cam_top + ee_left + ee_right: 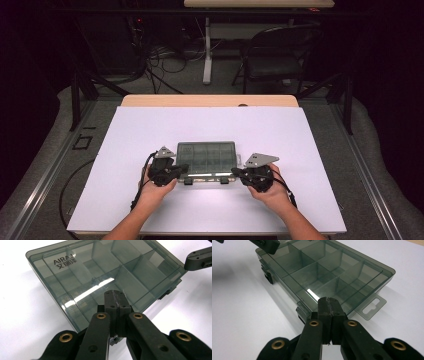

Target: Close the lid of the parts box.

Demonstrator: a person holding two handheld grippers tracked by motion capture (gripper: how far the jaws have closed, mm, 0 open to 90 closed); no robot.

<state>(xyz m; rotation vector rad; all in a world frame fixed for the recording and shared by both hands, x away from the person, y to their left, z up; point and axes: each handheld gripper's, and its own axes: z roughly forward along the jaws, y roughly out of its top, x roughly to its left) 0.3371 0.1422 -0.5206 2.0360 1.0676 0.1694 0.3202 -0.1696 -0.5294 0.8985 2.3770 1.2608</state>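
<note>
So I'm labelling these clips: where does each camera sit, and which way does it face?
High view: above the person's side, facing forward and down on the table; forearms, left gripper and right gripper show.
Left gripper view: rides that gripper, looks along its shut jaws across the box.
Right gripper view: rides that gripper, looks along its shut jaws.
All three share the box.
</note>
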